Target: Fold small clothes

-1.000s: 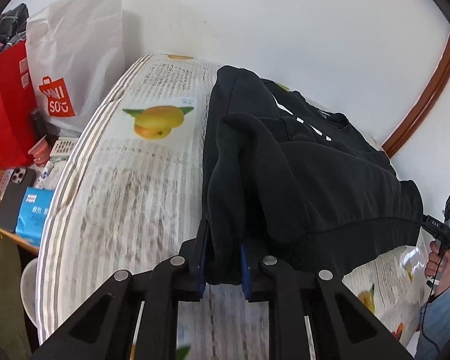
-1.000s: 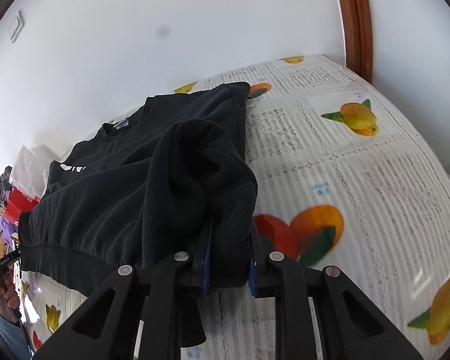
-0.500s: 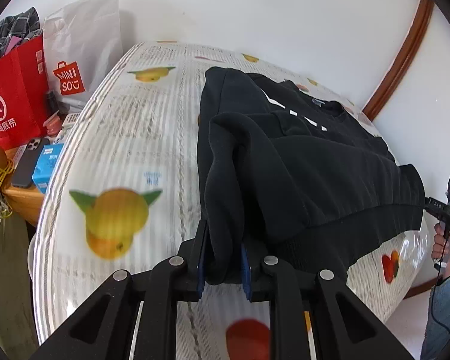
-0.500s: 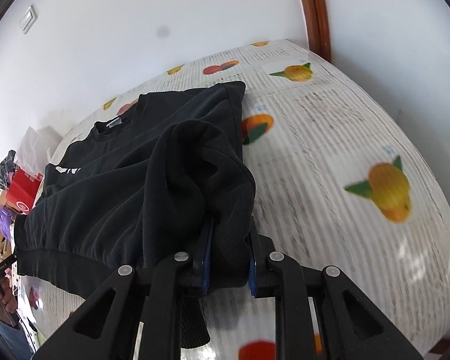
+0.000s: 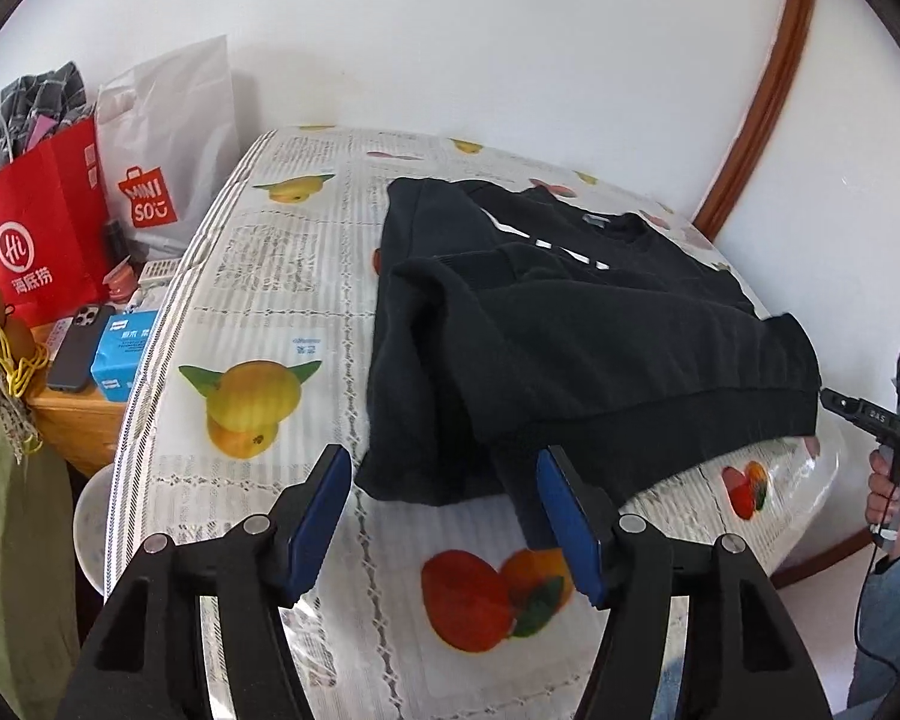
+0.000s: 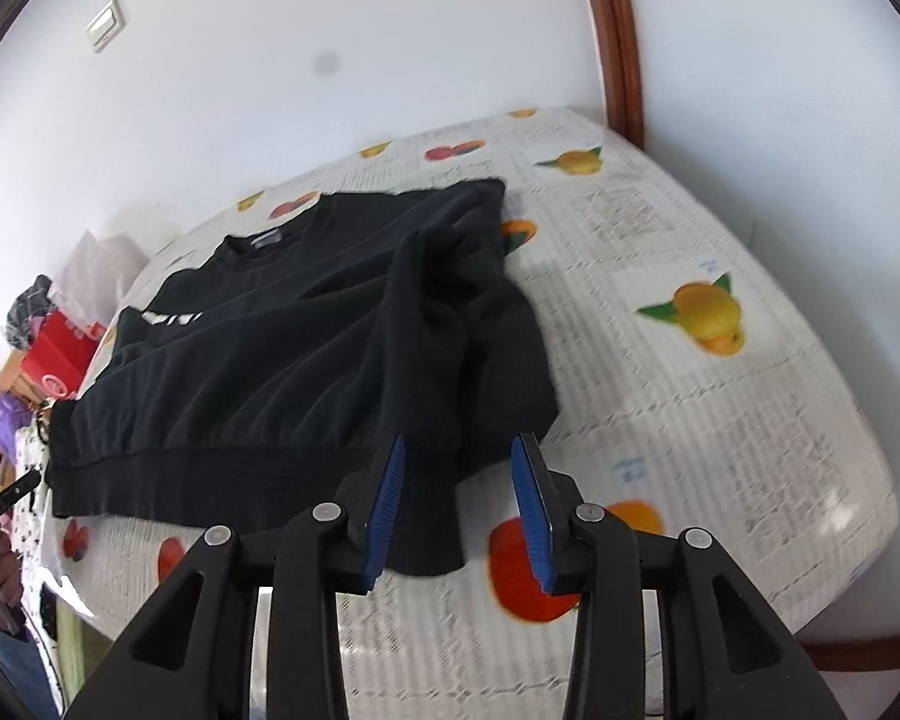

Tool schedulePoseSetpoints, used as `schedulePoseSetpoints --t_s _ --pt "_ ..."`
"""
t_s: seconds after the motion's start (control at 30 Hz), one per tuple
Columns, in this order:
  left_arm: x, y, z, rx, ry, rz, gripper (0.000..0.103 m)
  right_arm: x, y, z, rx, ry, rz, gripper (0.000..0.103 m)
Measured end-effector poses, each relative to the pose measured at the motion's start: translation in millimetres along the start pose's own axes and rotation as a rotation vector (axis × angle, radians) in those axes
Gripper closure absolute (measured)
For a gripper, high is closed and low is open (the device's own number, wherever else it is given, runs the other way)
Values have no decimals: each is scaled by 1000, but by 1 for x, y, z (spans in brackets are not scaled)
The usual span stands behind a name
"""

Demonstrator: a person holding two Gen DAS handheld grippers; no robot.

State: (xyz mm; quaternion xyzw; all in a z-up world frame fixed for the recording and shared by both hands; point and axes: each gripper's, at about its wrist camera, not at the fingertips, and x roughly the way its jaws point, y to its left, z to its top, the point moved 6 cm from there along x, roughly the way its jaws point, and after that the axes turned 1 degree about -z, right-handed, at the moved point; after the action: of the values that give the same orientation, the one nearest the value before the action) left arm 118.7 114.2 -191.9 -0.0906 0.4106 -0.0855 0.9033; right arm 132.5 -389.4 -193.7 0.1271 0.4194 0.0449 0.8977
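With both my left gripper (image 5: 444,516) and right gripper (image 6: 459,501) opening, nothing pinched, the black sweatshirt (image 5: 570,330) lies just beyond the jaws, where a pad could snag its folded sleeve loose.

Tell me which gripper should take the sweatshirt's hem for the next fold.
Right, probably. The right gripper has the sweatshirt hem and a hanging cuff between its opening jaws, untouched by the pads. The left gripper, also opening, sits just short of the cloth's edge.
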Motion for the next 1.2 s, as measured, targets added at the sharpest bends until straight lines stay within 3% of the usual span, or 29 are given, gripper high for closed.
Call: schedulePoseSetpoints --t_s 0.23,0.4,0.43,0.47,0.5,0.63,0.83,1.2 --pt "8 -32 -14 10 35 -143 47 31 10 -24 1 62 21 66" --pt "38 -29 -16 -62 102 -159 55 41 13 -27 33 82 42 67" --pt "44 -28 -17 -76 117 -150 62 41 15 -27 30 87 43 74" --pt "47 -27 -16 -83 128 -145 83 40 17 -27 24 91 49 84" --pt "47 -27 -15 -85 132 -136 90 38 19 -27 12 94 53 86" --pt "28 -34 7 -52 85 -157 93 13 28 -15 -46 28 61 88" --pt "10 -41 54 -45 -6 -165 95 -16 42 26 5 -87 161 89" --pt "36 -28 129 -70 -80 -134 96 7 49 109 116 -145 224 89"
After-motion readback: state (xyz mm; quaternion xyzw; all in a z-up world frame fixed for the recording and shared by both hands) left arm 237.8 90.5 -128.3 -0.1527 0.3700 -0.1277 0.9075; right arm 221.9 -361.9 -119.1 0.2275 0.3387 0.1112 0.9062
